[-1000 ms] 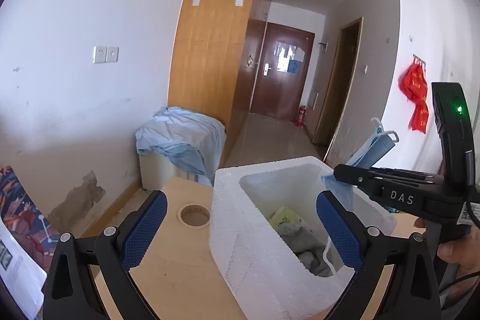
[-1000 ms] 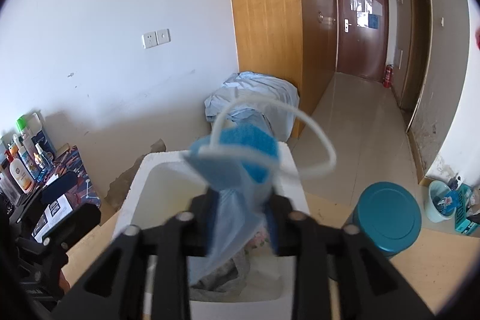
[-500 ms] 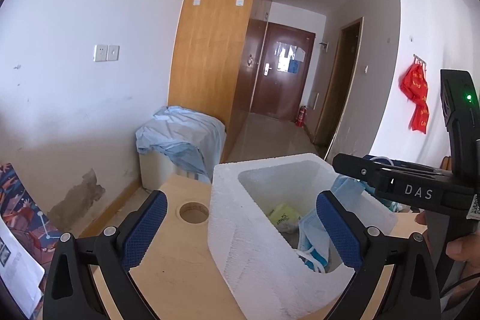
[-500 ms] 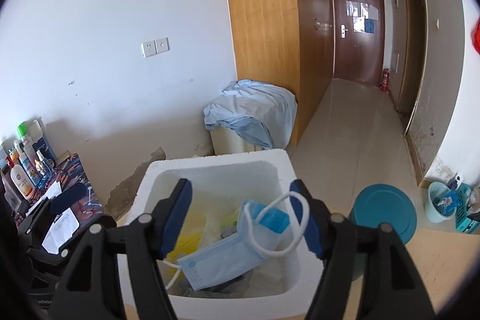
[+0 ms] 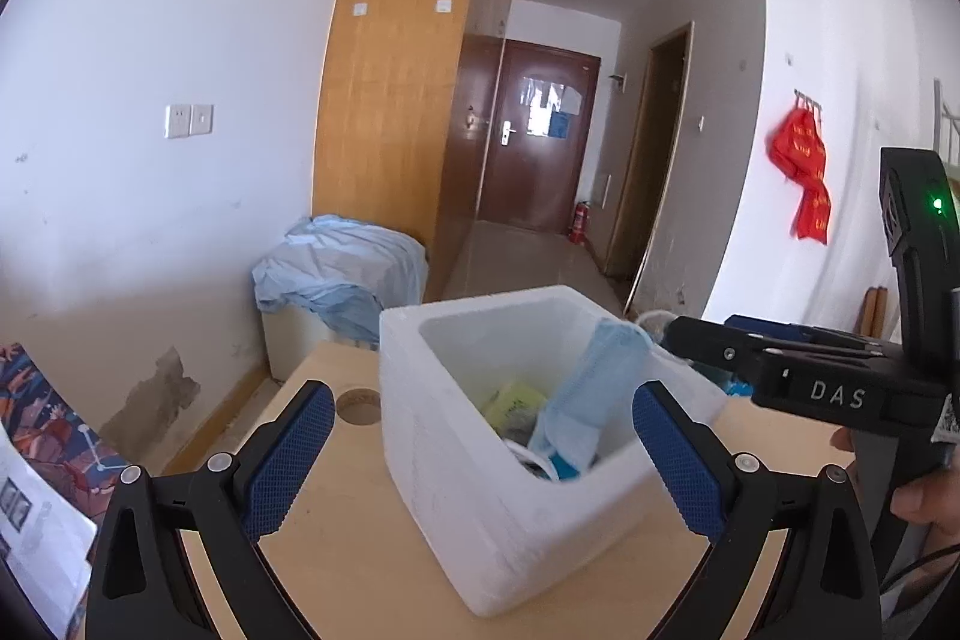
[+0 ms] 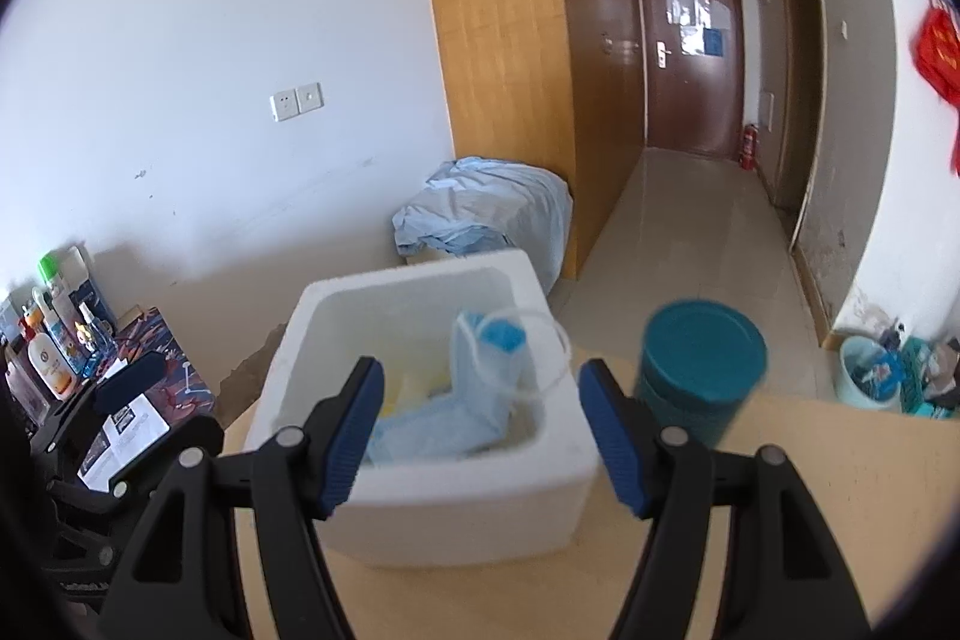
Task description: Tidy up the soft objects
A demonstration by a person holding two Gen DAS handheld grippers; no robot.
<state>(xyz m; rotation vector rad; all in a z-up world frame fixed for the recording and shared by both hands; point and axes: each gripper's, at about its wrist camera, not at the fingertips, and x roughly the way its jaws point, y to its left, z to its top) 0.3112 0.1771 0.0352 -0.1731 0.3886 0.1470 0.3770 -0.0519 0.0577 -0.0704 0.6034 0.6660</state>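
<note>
Lying in the foam box (image 6: pixel 420 490), the mask (image 6: pixel 474 400) hides items beneath

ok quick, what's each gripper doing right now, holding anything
Left gripper: open, holding nothing.
Right gripper: open, holding nothing; the face mask lies in the foam box.
</note>
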